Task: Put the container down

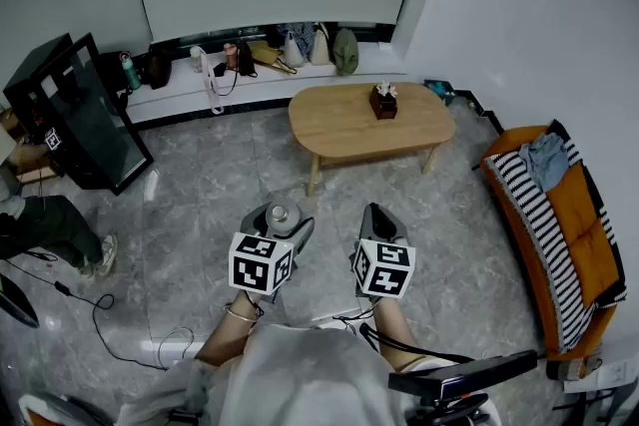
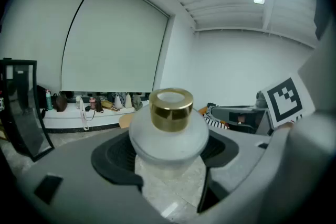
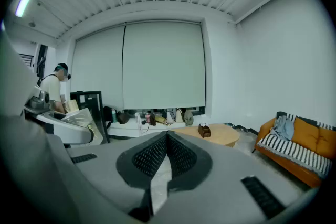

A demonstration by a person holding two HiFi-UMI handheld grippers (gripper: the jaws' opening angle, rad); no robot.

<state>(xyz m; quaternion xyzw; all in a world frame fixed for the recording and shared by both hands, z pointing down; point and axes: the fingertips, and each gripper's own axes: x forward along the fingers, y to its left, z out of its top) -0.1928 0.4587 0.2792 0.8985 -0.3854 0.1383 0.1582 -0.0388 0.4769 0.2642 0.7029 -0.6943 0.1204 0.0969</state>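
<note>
left gripper point(image 2: 169, 159) tight around upright gold-capped white container point(image 2: 169, 132)

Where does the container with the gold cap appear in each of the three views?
Head view: container low, just left of centre, in the left claw.
Left gripper view: container in the middle, between the jaws.
Right gripper view: not in it.
Shared landmark: the table, partly behind the container in the left gripper view, right of centre in the right gripper view.
</note>
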